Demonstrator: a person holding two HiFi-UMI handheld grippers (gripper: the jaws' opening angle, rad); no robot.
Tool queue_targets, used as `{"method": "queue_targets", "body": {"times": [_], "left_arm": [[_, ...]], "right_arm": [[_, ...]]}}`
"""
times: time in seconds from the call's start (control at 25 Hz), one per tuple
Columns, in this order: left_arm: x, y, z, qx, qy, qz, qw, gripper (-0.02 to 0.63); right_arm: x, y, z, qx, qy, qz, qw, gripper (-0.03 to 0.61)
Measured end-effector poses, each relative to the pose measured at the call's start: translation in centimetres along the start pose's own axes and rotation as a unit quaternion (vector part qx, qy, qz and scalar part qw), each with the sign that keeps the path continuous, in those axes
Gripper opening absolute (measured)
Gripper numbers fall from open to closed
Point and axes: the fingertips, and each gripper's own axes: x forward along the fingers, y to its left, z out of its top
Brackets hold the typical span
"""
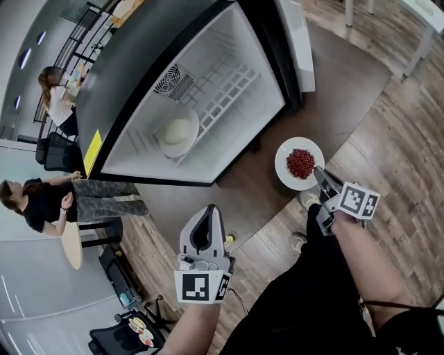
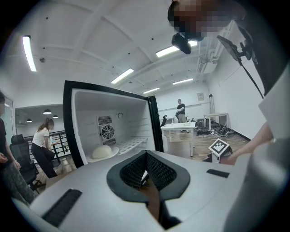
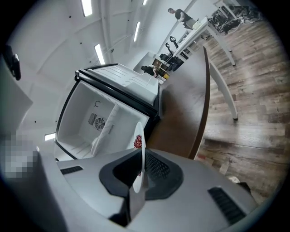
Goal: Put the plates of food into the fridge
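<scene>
The fridge [image 1: 139, 76] stands open on a dark brown tabletop [image 1: 277, 201]. On its wire rack [image 1: 222, 90] rests a white plate [image 1: 189, 144] with a pale mound of food [image 1: 175, 130]; the left gripper view shows the same mound [image 2: 101, 152]. My right gripper [image 1: 320, 173] is shut on the rim of a second white plate [image 1: 283, 166] of red food [image 1: 300, 163], held above the tabletop to the right of the fridge. That plate [image 3: 139, 181] shows edge-on between the jaws in the right gripper view. My left gripper [image 1: 208, 211] is shut and holds nothing, in front of the fridge opening.
The fridge door [image 1: 295, 41] swings open at the right of the cabinet. Two people [image 1: 41, 201] stand beyond the fridge at the left, by a small round table [image 1: 71, 246]. White tables [image 1: 423, 21] stand on the wooden floor at the far right.
</scene>
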Motion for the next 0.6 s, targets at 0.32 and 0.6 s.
{"method": "queue_targets", "body": {"times": [0.32,0.6], "left_arm": [[-1.0,0.6,2.7,-0.012,-0.034,0.016,0.9992,0.004],[-2.2,2.5,5.1,-0.01,-0.051,0.043,0.9977,0.003]], "right_arm": [[0.1,5.2,3.4,-0.013,-0.008,0.036,0.999,0.017],[1.0,9.2,5.2,-0.017,-0.004,0.056,0.998,0.017]]}}
